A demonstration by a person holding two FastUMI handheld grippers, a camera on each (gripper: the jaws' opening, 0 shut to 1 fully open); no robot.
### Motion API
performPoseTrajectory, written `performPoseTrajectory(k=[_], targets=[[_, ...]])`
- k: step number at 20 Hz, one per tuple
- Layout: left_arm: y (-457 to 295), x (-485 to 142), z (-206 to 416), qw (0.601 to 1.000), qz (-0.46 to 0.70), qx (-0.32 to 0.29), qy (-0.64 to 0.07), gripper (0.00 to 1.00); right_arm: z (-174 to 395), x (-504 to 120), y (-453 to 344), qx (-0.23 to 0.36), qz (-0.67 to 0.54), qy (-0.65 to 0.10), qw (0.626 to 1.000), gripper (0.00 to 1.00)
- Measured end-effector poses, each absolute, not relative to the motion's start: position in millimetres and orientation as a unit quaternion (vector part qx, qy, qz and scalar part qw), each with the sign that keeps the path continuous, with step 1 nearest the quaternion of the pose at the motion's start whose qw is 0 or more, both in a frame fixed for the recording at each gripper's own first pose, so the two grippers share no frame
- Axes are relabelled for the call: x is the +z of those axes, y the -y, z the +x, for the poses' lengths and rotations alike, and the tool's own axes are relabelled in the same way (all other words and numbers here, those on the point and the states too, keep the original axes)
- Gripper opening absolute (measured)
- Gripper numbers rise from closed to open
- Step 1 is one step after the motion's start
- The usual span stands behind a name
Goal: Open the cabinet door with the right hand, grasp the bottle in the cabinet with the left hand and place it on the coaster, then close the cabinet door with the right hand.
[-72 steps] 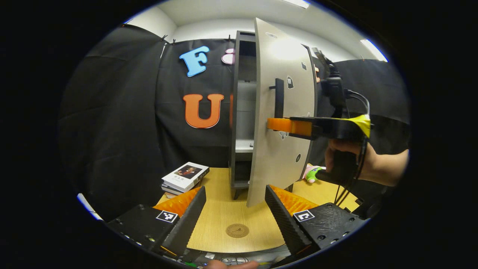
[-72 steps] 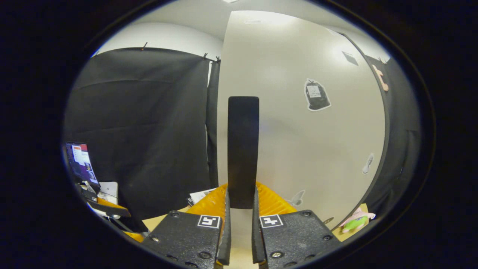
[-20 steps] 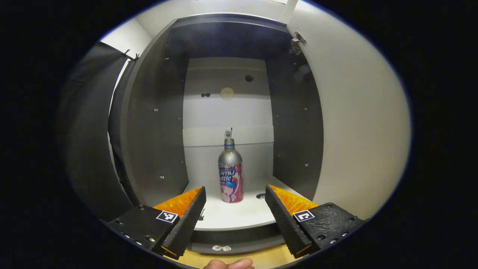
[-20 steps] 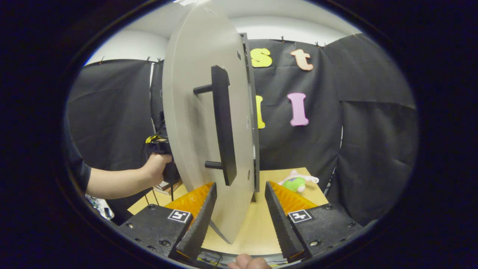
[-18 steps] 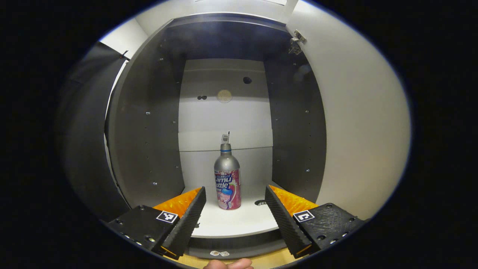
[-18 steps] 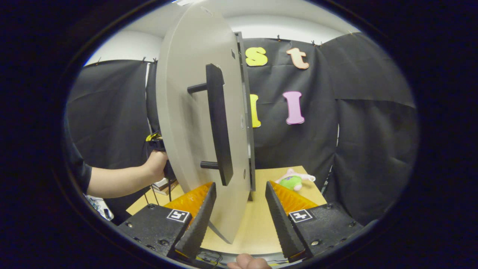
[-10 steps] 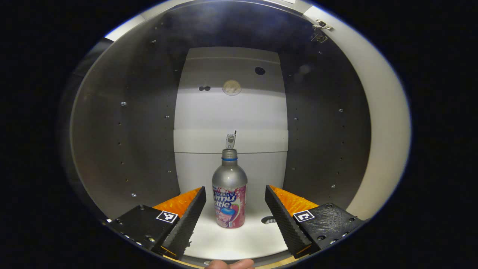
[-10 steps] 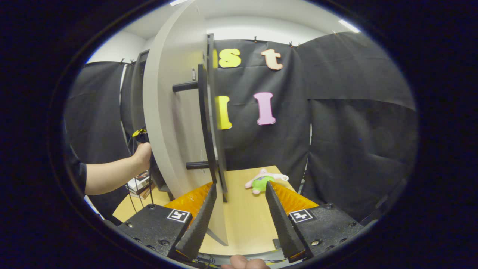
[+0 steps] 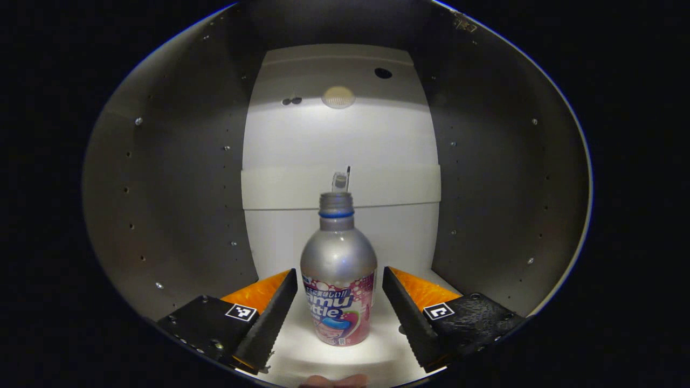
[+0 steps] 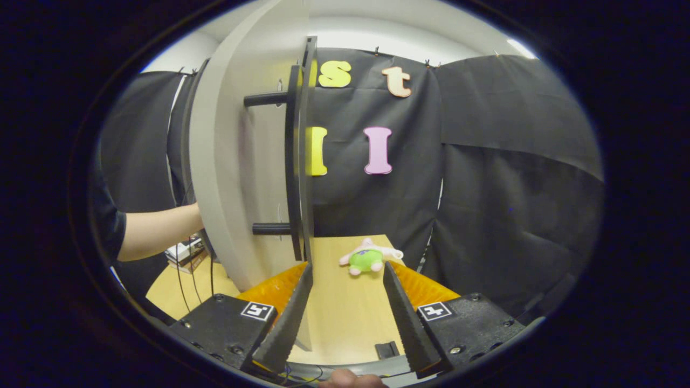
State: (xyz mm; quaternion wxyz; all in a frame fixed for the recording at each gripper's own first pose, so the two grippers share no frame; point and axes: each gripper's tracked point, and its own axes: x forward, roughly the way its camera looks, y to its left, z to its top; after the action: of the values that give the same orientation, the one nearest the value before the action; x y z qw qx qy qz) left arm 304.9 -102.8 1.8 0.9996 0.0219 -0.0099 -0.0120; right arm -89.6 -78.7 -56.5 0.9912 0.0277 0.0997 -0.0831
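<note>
Door (image 10: pixel 242 161) stands open at my 10 o'clock. My left gripper (image 9: pixel 339 307) gapes around the bottle (image 9: pixel 338 280), not yet clamped; right gripper (image 10: pixel 345 307) wide, empty

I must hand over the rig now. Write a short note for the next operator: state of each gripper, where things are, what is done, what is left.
Left gripper: open, inside the cabinet, fingers on either side of the bottle, not yet pressing it.
Right gripper: open, holding nothing, beside the open door; the handle is free.
Bottle: upright on the cabinet shelf.
Done: door opened.
Left: shut on the bottle, take it out, set it on the coaster, close the door with the right gripper.
</note>
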Motion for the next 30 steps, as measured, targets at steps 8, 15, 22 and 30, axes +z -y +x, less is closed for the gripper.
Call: performPoseTrajectory(k=[8,15,22,30], targets=[[102,-2,312,1.000,0.026,-0.013,0.001,0.93,-86,-58,84,-0.091,0.031,-0.104,0.990,0.83],[99,12,296,0.999,0.033,-0.013,0.010,0.79,-84,-66,82,-0.079,0.047,-0.107,0.990,0.83],[109,27,226,0.997,0.058,-0.043,0.041,0.79,-78,-76,79,-0.042,0.052,-0.121,0.990,0.83],[90,20,141,0.996,0.049,-0.042,0.055,0.89,-67,-92,73,0.014,0.056,-0.138,0.989,0.83]])
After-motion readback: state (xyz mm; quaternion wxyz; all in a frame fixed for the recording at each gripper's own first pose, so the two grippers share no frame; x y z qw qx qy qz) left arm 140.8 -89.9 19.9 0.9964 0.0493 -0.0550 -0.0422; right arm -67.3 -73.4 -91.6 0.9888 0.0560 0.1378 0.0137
